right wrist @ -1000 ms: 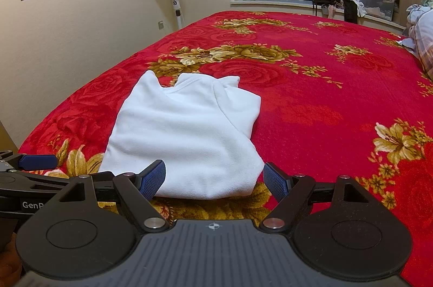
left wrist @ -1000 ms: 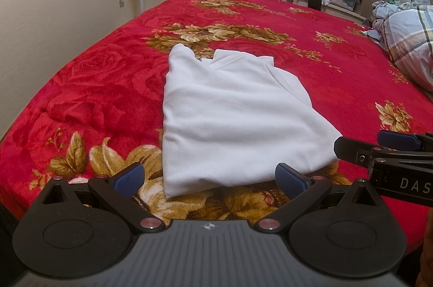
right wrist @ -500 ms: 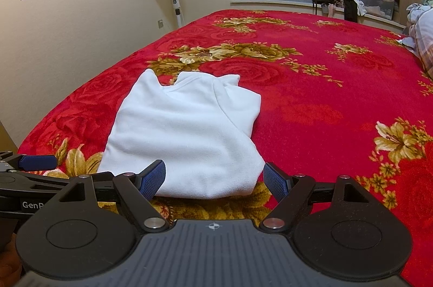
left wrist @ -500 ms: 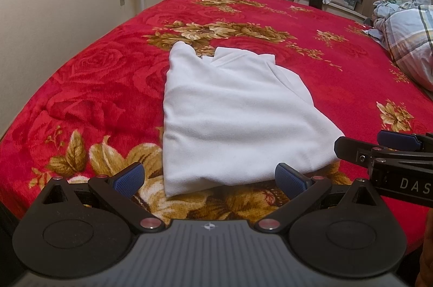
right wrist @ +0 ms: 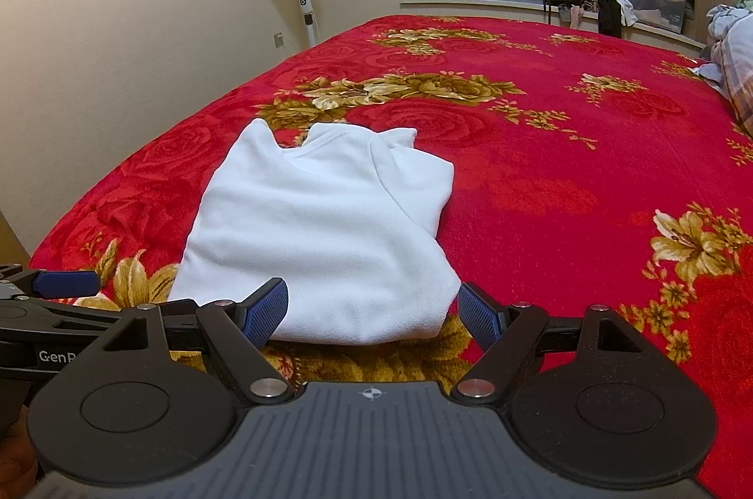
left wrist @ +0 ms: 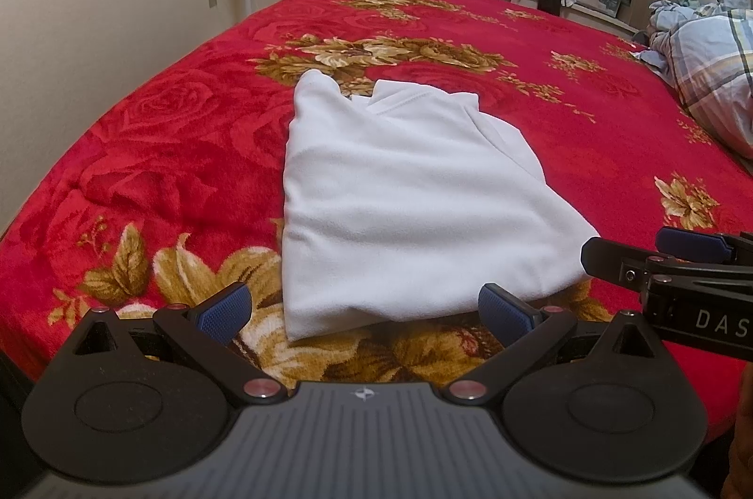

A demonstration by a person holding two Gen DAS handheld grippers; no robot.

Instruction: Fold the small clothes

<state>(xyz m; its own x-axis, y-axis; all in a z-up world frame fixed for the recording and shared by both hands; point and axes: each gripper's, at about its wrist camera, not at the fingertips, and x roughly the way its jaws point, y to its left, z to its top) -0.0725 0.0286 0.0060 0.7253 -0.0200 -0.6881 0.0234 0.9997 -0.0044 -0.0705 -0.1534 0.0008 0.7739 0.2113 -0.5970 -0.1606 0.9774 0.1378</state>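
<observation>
1. Left claw (left wrist: 364,308): jaws wide apart, holding nothing, poised just short of the garment's near-left hem corner.
2. White top (left wrist: 404,207): lies near the bed's (left wrist: 141,150) front edge, sides apparently folded in, collar away.
3. Right claw (right wrist: 372,313): jaws wide, empty, at near-right hem corner.
4. Judgement: hem pickup pending; next, pinch both corners and carry them toward the collar.

Bare red bedspread (right wrist: 564,179) right of the white garment (right wrist: 324,235); rumpled quilt (left wrist: 710,75) far right.
</observation>
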